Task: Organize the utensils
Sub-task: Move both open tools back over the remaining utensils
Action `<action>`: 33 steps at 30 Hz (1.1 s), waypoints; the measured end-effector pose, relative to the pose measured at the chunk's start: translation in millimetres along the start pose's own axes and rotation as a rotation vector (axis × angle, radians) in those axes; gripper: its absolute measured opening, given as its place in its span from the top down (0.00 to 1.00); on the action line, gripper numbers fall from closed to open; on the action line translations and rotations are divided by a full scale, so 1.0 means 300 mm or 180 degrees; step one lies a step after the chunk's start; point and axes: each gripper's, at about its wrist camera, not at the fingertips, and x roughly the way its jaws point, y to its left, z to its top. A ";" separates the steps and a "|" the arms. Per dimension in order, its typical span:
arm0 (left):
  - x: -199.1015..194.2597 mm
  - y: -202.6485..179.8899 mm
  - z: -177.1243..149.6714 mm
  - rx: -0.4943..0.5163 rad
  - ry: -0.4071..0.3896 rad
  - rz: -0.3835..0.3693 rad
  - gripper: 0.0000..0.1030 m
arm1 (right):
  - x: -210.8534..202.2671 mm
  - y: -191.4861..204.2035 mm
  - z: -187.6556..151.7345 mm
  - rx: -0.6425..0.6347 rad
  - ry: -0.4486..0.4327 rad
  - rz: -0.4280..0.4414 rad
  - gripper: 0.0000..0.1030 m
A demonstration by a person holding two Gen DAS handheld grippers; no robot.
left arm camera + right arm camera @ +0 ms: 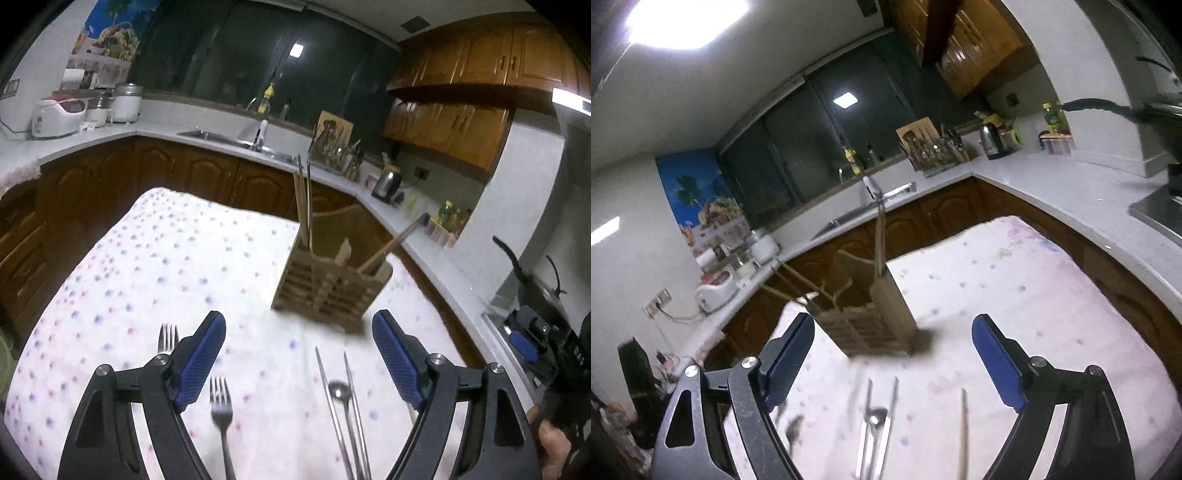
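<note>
Left wrist view: both grippers' fingers (pixel 199 354) gape wide and empty, since forks (pixel 221 410), spoon (pixel 340 392) and chopsticks (pixel 334 398) await sorting into the wooden holder (pixel 328 284).

Window: wide dark glass window (pixel 258 66) behind the steel sink (pixel 221 138)
Cabinets: brown wooden wall cabinets (pixel 480 70)
Light: bright ceiling lamp (pixel 687 18)

forks (pixel 221 406) left of chopsticks (pixel 343 406)

The only readable lettering is "DAS", in white on the black body of the right gripper (pixel 524 341), at the right edge of the left wrist view.
</note>
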 end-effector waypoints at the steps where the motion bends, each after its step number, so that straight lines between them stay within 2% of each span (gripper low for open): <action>1: -0.009 0.000 -0.006 -0.0003 0.0013 -0.0006 0.21 | -0.014 0.000 -0.013 -0.0019 0.0012 -0.0028 0.14; 3: -0.030 -0.003 -0.015 -0.0001 0.0033 -0.0002 0.21 | -0.047 -0.002 -0.044 -0.0089 0.0014 -0.0095 0.13; 7: -0.053 -0.021 -0.041 0.0057 0.0115 0.0029 0.21 | -0.097 0.007 -0.106 -0.0286 0.0005 -0.0252 0.07; 15: -0.025 -0.049 -0.095 0.0125 0.0380 0.0060 0.21 | -0.119 0.000 -0.205 -0.0475 0.0232 -0.0369 0.06; 24: 0.051 -0.106 -0.107 0.0246 0.0695 0.0023 0.21 | -0.094 -0.026 -0.243 -0.0488 0.0409 -0.0401 0.06; 33: 0.109 -0.149 -0.111 0.0375 0.0806 0.0001 0.22 | -0.071 -0.061 -0.243 -0.0381 0.0495 -0.0404 0.06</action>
